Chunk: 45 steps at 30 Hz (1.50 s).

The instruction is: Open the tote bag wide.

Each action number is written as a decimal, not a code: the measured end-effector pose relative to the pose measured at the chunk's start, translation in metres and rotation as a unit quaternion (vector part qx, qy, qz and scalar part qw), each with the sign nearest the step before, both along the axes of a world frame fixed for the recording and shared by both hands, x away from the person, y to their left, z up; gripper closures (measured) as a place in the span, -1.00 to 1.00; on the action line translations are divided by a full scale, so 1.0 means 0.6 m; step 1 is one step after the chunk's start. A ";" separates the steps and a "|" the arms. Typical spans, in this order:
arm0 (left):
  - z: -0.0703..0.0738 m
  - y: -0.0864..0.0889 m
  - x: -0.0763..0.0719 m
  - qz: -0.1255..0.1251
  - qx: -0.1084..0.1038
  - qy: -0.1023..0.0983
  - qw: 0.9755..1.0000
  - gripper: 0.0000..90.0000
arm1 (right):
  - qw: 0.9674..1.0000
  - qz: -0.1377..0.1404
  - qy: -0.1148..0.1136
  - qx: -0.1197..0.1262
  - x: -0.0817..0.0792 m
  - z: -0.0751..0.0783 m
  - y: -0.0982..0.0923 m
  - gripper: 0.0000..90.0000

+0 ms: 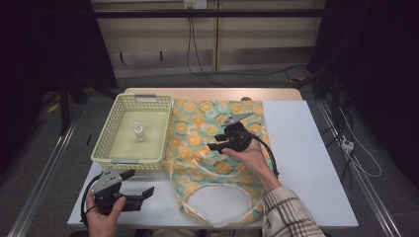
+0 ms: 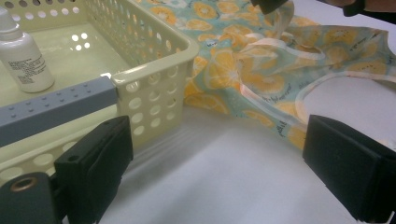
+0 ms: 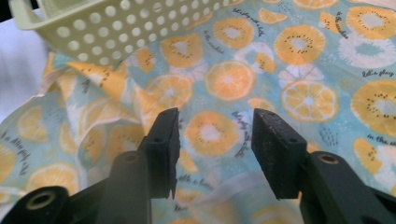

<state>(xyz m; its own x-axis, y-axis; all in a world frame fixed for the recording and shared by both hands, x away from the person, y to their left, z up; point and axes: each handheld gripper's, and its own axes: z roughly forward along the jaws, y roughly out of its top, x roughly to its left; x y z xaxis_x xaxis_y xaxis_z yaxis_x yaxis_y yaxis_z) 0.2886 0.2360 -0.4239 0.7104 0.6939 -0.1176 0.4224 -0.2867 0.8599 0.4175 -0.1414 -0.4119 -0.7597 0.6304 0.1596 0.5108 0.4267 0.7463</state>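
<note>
the left gripper (image 1: pixel 140 184) hovers at the table's (image 1: pixel 306 163) near left edge, jaws wide apart and empty, just short of the basket (image 1: pixel 114 148) holding a small bottle (image 1: pixel 139 132). the right gripper (image 1: pixel 213 144) sits over the fruit-print cloth (image 1: pixel 197 123), jaws part open, seemingly gripping nothing.

**A White-Topped Table in a Dim, Curtained Room**

A table (image 1: pixel 316 148) with a white top stands on grey floor (image 1: pixel 44 148); its far edge (image 1: pixel 212 94) shows bare light wood; black curtains (image 1: pixel 380 64) close in on both sides, leaving the corners dark; a pale panelled wall (image 1: pixel 163 39) runs behind, with a socket (image 1: pixel 194 4) high up and black cables (image 1: pixel 195 49) hanging down to the floor; metal rails (image 1: pixel 39 177) flank the table; more cables and a white plug (image 1: pixel 348 144) lie on the floor at the right; light falls from above.
</note>
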 end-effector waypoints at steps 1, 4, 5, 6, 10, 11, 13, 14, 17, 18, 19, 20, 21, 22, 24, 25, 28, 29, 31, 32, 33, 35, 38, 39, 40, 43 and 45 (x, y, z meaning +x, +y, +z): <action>0.000 0.000 0.000 0.000 0.000 0.000 1.000 -0.82 | 1.000 0.001 0.000 0.001 -0.005 0.000 -0.002 0.13; 0.000 0.000 0.000 0.000 0.000 0.000 1.000 -0.82 | 1.000 -0.004 -0.004 -0.004 -0.022 0.002 -0.009 -0.03; 0.000 -0.001 0.001 0.001 -0.002 0.001 1.000 -0.82 | 1.000 -0.007 -0.009 -0.001 -0.028 0.004 -0.012 -0.03; 0.000 -0.001 0.001 -0.001 -0.001 0.000 1.000 -0.82 | 1.000 -0.004 -0.009 0.000 -0.032 0.006 -0.014 -0.03; 0.000 -0.001 0.001 -0.002 0.000 0.000 1.000 -0.82 | 1.000 -0.012 -0.024 -0.007 -0.049 0.014 -0.021 -0.12; 0.000 -0.002 0.001 -0.002 -0.001 0.002 1.000 -0.82 | 0.999 -0.014 -0.028 -0.006 -0.052 0.017 -0.023 -0.13; 0.000 -0.002 0.001 -0.003 0.000 0.001 1.000 -0.82 | 0.999 -0.016 -0.038 -0.003 -0.059 0.025 -0.027 -0.18; 0.000 -0.002 0.002 -0.004 0.001 -0.001 1.000 -0.82 | 0.999 -0.018 -0.041 -0.002 -0.062 0.029 -0.029 -0.20; 0.000 -0.001 0.002 -0.003 0.001 0.001 1.000 -0.82 | 0.999 -0.027 -0.045 0.000 -0.072 0.034 -0.035 -0.26; 0.000 -0.001 0.002 -0.003 0.000 0.001 1.000 -0.82 | 0.999 -0.028 -0.044 0.001 -0.078 0.034 -0.038 -0.26; 0.000 -0.001 0.002 -0.002 -0.002 0.002 1.000 -0.82 | 0.999 -0.025 -0.043 0.000 -0.082 0.031 -0.040 -0.25; 0.000 0.000 0.003 -0.003 0.001 0.000 1.000 -0.82 | 0.999 -0.021 -0.037 -0.002 -0.087 0.027 -0.041 -0.25; -0.001 -0.001 0.003 -0.002 0.000 0.000 1.000 -0.82 | 0.999 -0.018 -0.030 -0.003 -0.092 0.021 -0.042 -0.24; 0.000 -0.001 0.003 -0.002 0.000 0.001 1.000 -0.82 | 1.000 -0.015 -0.024 -0.008 -0.098 0.014 -0.042 -0.23; 0.000 -0.002 0.002 -0.002 0.000 0.000 1.000 -0.82 | 1.000 -0.009 -0.015 -0.025 -0.108 -0.001 -0.040 -0.21; 0.000 -0.003 0.002 -0.003 0.000 0.001 1.000 -0.82 | 1.000 -0.004 -0.008 -0.030 -0.113 -0.007 -0.039 -0.18; 0.000 -0.002 0.002 -0.002 0.001 0.000 1.000 -0.82 | 0.999 0.008 0.002 -0.035 -0.127 -0.020 -0.037 -0.10; 0.000 -0.002 0.002 -0.001 0.001 0.000 1.000 -0.82 | 0.999 0.011 0.000 -0.036 -0.131 -0.022 -0.036 -0.10; -0.001 -0.002 0.002 -0.002 0.001 0.002 1.000 -0.82 | 0.999 0.018 0.003 -0.040 -0.138 -0.026 -0.032 -0.06; -0.001 -0.002 0.002 -0.001 0.001 0.002 1.000 -0.82 | 0.999 0.026 0.004 -0.041 -0.141 -0.029 -0.030 -0.05; -0.001 -0.003 0.002 -0.001 0.000 0.001 1.000 -0.82 | 0.999 0.030 0.008 -0.044 -0.144 -0.034 -0.026 -0.04; -0.001 -0.003 0.002 -0.002 0.000 0.001 1.000 -0.82 | 0.998 0.038 0.011 -0.056 -0.145 -0.043 -0.019 0.01; 0.000 -0.002 0.002 -0.003 0.001 0.000 1.000 -0.82 | 0.996 0.044 0.016 -0.070 -0.142 -0.052 -0.013 0.05; -0.001 -0.002 0.002 -0.003 0.000 0.002 1.000 -0.82 | 0.996 0.047 0.015 -0.071 -0.140 -0.055 -0.011 0.08; -0.001 -0.002 0.003 -0.003 0.000 0.002 1.000 -0.82 | 0.996 0.046 0.018 -0.073 -0.139 -0.056 -0.008 0.12; -0.001 -0.002 0.003 -0.004 0.001 0.003 1.000 -0.82 | 0.995 0.044 0.022 -0.083 -0.133 -0.064 -0.002 0.39; -0.001 -0.002 0.002 -0.003 0.000 0.002 1.000 -0.82 | 0.995 0.046 0.022 -0.090 -0.129 -0.069 0.001 0.57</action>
<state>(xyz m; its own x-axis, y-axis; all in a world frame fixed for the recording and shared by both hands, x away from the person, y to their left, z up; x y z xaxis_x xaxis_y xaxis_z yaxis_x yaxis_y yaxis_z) 0.2899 0.2345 -0.4244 0.7143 0.6893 -0.1209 0.4245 -0.2894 0.8579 0.3400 -0.1407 -0.4531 -0.8106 0.5794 0.0848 0.4931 0.5974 0.6324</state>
